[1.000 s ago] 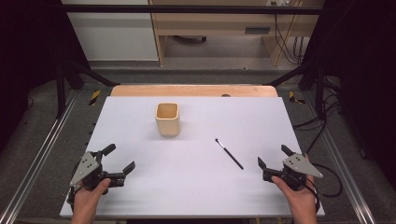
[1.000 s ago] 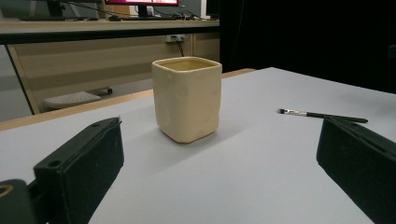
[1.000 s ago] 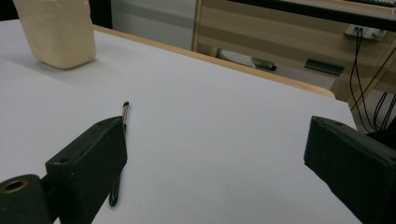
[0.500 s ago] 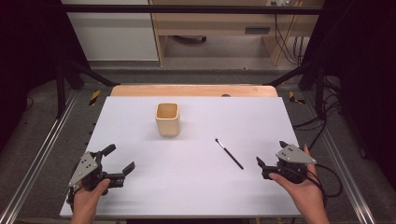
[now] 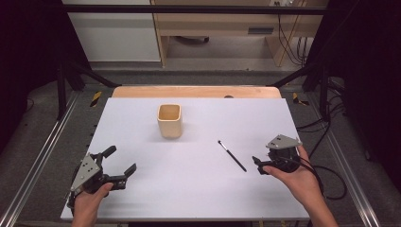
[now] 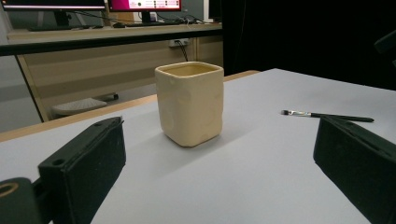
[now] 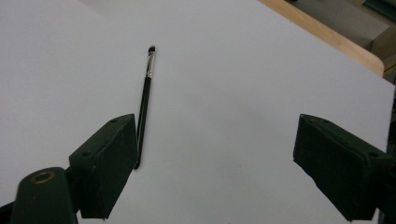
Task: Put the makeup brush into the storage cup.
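**Q:** Two tongs are shown; how do they stand?

**A:** My left tongs [image 5: 119, 164] rest low at the near left of the white surface [image 5: 198, 189], jaws spread wide and released, nothing between them. My right tongs [image 5: 257, 165] hang near the right edge, tipped down toward the surface; their jaws have just been closing a little, yet they stand apart and grasp nothing.

**Q:** Where is the brush?

**A:** It lies flat on the surface, just left of my right tongs: a thin black brush [image 5: 232, 155], bristle end pointing away. In the right gripper view its handle end [image 7: 142, 116] runs just beside one jaw, outside the gap. A cream cup [image 5: 169, 120] stands upright farther back, well apart.
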{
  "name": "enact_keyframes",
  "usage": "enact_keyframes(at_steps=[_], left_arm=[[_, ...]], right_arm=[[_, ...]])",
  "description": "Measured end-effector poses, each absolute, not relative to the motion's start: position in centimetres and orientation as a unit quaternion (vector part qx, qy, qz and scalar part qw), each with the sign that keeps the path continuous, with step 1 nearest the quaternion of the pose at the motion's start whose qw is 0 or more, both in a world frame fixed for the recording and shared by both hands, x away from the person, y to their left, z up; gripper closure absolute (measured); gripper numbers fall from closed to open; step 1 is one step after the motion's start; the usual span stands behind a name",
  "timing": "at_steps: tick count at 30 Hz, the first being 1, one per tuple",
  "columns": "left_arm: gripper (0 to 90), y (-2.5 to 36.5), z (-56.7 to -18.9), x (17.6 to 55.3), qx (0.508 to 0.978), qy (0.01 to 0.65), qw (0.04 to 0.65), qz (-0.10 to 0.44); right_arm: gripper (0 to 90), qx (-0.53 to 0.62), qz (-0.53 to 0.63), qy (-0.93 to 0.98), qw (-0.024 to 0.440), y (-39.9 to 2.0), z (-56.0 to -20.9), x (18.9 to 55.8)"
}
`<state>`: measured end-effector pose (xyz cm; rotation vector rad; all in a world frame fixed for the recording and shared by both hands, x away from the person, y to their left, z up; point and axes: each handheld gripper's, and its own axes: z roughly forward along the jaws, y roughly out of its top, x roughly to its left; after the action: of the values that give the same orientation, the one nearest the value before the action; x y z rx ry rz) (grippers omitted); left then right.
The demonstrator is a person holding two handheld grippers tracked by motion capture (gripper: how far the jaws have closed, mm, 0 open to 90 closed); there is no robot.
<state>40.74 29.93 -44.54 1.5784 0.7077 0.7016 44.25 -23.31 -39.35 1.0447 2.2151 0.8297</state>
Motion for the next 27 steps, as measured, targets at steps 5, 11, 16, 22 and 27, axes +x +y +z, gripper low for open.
enact_keyframes(at_steps=[5,11,16,22,27], left_arm=[[2.0,29.9,-44.6,40.8,0.679,0.308,0.596,0.299],[2.1,29.9,-44.5,40.8,0.678,0.310,0.593,0.304],[1.9,29.8,-44.6,40.8,0.678,0.312,0.592,0.303],[1.9,30.0,-44.6,40.8,0.677,0.314,0.593,0.302],[1.9,30.1,-44.6,40.8,0.677,0.315,0.594,0.299]], right_arm=[[12.6,0.386,0.294,0.835,0.261,-22.5,-39.4,45.1],[9.5,0.375,0.267,0.853,0.245,-21.0,-39.4,46.4],[8.0,0.374,0.258,0.862,0.224,-19.9,-39.5,47.3],[8.0,0.359,0.244,0.876,0.211,-18.6,-39.4,48.1],[7.5,0.354,0.228,0.885,0.199,-17.6,-39.6,48.9]])
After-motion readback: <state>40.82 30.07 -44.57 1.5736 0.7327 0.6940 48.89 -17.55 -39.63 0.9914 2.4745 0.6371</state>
